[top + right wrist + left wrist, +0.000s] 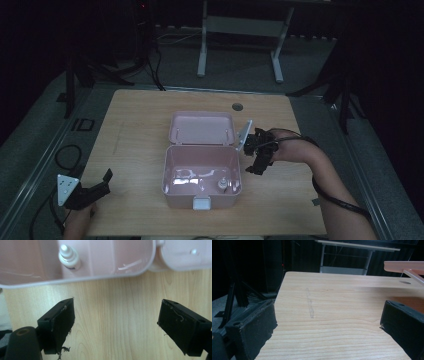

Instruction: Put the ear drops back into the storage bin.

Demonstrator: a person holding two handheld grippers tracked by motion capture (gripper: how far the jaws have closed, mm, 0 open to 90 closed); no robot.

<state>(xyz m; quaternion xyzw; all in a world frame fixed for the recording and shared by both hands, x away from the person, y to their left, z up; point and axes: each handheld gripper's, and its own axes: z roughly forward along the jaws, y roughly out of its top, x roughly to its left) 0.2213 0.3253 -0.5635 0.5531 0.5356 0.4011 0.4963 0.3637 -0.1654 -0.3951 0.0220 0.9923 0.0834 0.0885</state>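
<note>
We find a pink plastic box (201, 175) standing open on the wooden table (135, 130), its lid (202, 128) laid back behind it. A small white bottle (220, 186) stands upright inside, near the front right corner. The right gripper (258, 156) hovers just beside the box's right wall, jaws spread, grasping nothing. The left gripper (95, 189) rests well apart, left of the box, likewise released. We judge the risks as follows: a reach over the wall could tip the bottle or shove the light box. The box wall stands between gripper and bottle.
</note>
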